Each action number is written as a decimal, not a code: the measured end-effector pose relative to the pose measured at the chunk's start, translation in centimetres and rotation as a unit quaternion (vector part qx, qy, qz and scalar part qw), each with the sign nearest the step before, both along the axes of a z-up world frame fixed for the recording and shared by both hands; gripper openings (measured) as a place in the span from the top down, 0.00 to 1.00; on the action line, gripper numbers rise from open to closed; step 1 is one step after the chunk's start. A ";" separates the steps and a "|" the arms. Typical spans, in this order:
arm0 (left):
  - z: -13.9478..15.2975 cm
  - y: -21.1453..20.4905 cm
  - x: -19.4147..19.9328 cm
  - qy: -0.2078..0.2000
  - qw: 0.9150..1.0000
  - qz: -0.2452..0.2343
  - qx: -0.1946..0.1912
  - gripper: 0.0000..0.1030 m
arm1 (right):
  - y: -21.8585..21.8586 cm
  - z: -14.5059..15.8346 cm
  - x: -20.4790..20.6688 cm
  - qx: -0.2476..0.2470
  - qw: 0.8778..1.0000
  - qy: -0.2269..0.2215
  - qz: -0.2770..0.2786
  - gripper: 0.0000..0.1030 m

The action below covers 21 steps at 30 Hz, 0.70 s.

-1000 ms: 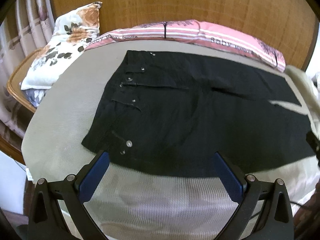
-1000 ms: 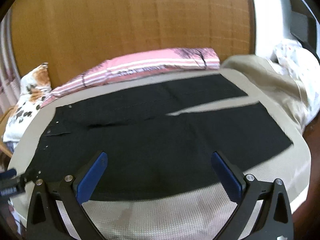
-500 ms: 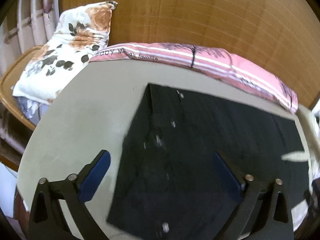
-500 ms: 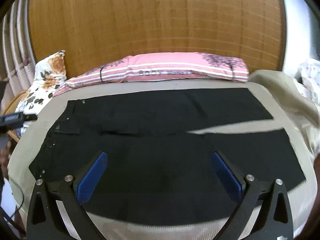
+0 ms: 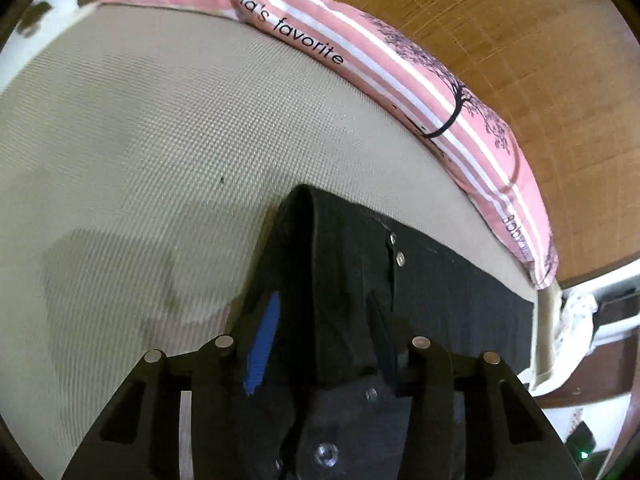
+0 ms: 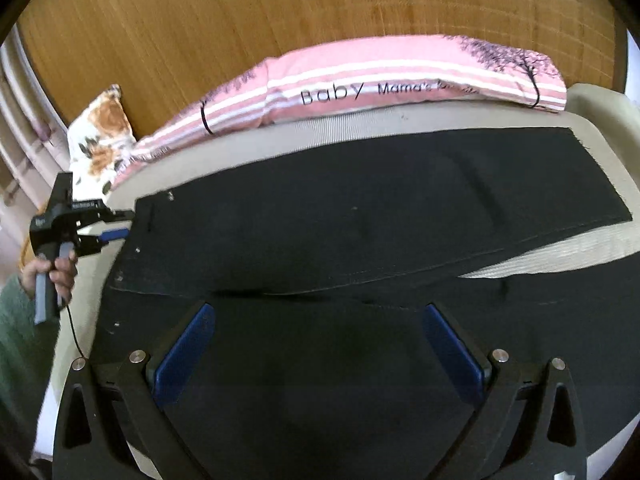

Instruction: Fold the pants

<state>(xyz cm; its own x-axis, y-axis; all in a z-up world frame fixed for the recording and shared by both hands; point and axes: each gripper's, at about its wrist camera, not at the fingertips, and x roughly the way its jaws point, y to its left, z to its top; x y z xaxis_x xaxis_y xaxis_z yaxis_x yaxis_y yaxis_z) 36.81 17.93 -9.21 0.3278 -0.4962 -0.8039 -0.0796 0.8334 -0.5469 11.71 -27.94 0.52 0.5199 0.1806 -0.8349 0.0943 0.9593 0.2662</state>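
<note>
Your left gripper [image 5: 320,320] is clamped on the pants [image 6: 360,232] at the waistband's far corner, fabric pinched between narrowed fingers. Your right gripper [image 6: 316,344] hangs spread wide over the near leg, gripping nothing. Pants lie flat on the mat [image 5: 160,140]; bare mat left of the waistband, pink pillow [image 6: 400,80] along the far edge.

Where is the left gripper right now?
In the right wrist view, the left gripper is at far left, at the waistband corner of the black pants, below the floral pillow.
</note>
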 end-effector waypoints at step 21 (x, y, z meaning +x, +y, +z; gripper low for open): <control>-1.7 -2.5 4.2 0.002 0.995 -0.062 -0.083 0.71 | 1.7 -3.5 4.0 -0.014 0.999 0.028 0.023 0.00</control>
<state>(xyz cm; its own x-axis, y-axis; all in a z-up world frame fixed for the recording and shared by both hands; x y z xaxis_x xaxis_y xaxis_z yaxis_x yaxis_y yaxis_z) 41.05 15.39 -10.95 0.2537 -0.6586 -0.7084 0.0153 0.7350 -0.6778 15.75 -26.23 -2.99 0.4643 0.1792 -0.8674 0.0633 0.9701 0.2342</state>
